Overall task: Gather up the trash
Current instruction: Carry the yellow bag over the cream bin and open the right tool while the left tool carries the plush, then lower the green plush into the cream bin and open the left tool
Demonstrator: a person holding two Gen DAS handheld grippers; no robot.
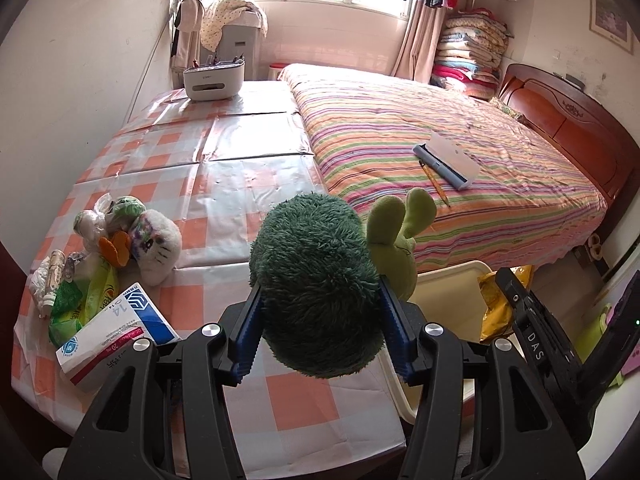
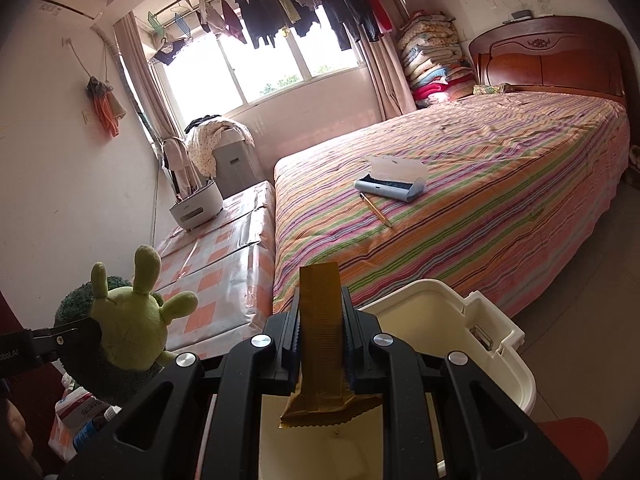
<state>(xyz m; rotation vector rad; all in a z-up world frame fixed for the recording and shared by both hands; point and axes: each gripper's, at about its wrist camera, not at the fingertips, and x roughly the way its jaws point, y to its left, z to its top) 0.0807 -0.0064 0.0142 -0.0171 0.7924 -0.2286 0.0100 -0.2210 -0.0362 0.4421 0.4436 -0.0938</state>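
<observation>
My left gripper [image 1: 320, 320] is shut on a green plush toy [image 1: 320, 288] with a dark furry back, held above the checkered table's front edge; the toy also shows in the right wrist view [image 2: 128, 320]. My right gripper [image 2: 320, 320] is shut on a golden-brown snack wrapper [image 2: 322, 344], held over the cream plastic bin [image 2: 492, 364]. The bin also shows in the left wrist view [image 1: 448, 292], with the wrapper [image 1: 500, 300] and the right gripper above it. A pile of trash lies on the table's left: a green bag [image 1: 80, 300], a blue-and-white medicine box [image 1: 116, 332] and crumpled wrappers [image 1: 48, 280].
A white plush cat [image 1: 156, 244] sits by the trash pile. A white holder with pens [image 1: 214, 78] stands at the table's [image 1: 240, 152] far end. A striped bed [image 1: 460, 168] to the right carries a grey case [image 1: 446, 160] and a pencil [image 1: 434, 182].
</observation>
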